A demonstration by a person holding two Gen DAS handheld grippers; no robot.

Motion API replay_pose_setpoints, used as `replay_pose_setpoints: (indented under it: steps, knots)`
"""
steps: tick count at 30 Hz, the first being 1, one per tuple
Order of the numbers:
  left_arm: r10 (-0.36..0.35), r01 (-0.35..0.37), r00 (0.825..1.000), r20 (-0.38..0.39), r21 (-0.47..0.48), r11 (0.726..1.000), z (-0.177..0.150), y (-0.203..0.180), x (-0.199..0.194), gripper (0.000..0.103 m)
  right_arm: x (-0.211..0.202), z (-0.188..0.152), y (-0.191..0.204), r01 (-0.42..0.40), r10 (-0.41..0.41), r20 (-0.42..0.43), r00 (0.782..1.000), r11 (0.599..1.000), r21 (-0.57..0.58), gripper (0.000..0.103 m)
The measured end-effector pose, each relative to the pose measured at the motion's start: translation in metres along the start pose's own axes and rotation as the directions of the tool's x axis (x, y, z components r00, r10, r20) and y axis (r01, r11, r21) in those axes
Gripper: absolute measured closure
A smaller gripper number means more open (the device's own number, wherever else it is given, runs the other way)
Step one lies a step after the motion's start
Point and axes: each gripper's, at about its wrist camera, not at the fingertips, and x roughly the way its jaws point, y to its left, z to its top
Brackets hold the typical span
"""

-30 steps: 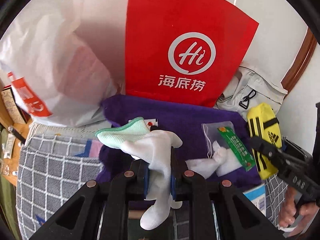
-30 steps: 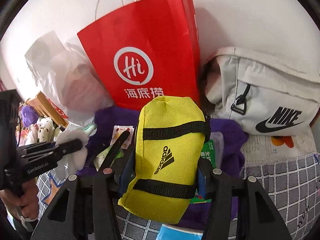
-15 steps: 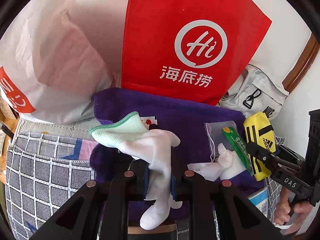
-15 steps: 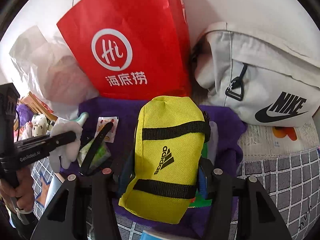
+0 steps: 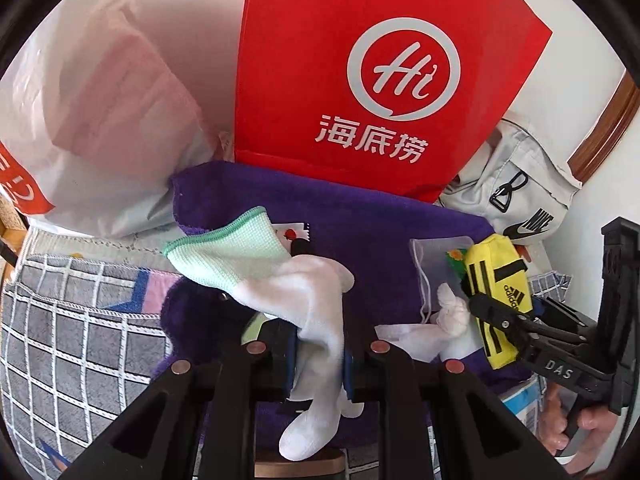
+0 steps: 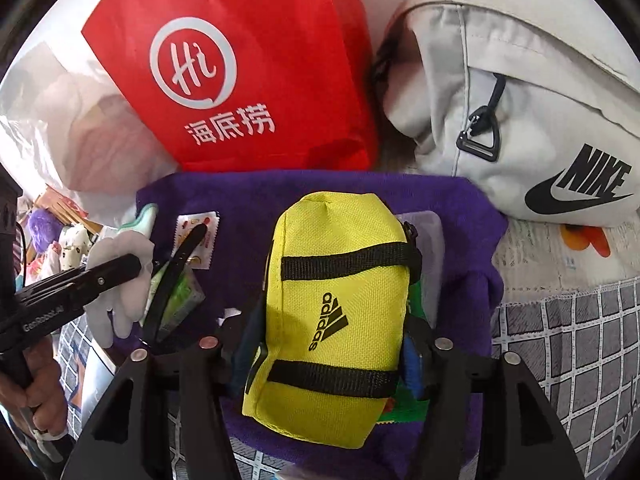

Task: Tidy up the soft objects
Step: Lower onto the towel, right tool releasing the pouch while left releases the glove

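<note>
Our left gripper point(image 5: 318, 354) has a white sock point(image 5: 316, 320) with a mint-green cuff pinched tight, dangling over the purple towel point(image 5: 360, 224). Our right gripper point(image 6: 330, 344) is opening around the yellow "adidas" pouch point(image 6: 340, 304), which sits on that towel. Behind them: a red "Hi 海底捞" bag point(image 6: 248, 64) and a grey "NIKE" bag point(image 6: 520, 120).
</note>
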Motion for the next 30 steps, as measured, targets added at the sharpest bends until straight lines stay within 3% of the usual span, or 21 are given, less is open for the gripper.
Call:
replay_pose_setpoints:
  steps: [6,9,23,26,28,30]
  knots:
    - [-0.025,0.025,1.000,0.009,-0.001,1.000,0.000,-0.001,0.000,0.084,0.003,0.000,0.003,-0.008,0.008,-0.004,1.000,1.000,-0.007,0.034]
    - [-0.028,0.028,0.999,0.027,0.001,1.000,0.000,-0.003,0.000,0.084,0.003,0.000,0.008,0.010,-0.010,0.010,1.000,0.999,-0.032,0.022]
    - [-0.068,0.069,0.997,0.030,-0.026,0.997,-0.001,-0.002,0.005,0.080,-0.022,0.003,0.014,0.020,-0.015,0.079,0.997,0.998,-0.059,0.022]
    - [-0.068,0.069,0.997,0.025,-0.037,0.997,-0.001,-0.002,0.006,0.072,-0.027,0.004,0.014,0.018,-0.014,0.092,0.996,0.998,-0.052,0.022]
    - [-0.070,0.071,0.997,0.018,-0.048,0.996,0.000,-0.001,0.007,0.061,-0.031,0.005,0.011,0.017,-0.012,0.101,0.995,0.999,-0.044,0.022]
    - [-0.071,0.072,0.997,0.021,-0.054,0.996,0.000,-0.001,0.006,0.059,-0.035,0.004,0.008,0.011,-0.007,0.104,0.995,0.999,-0.037,0.022]
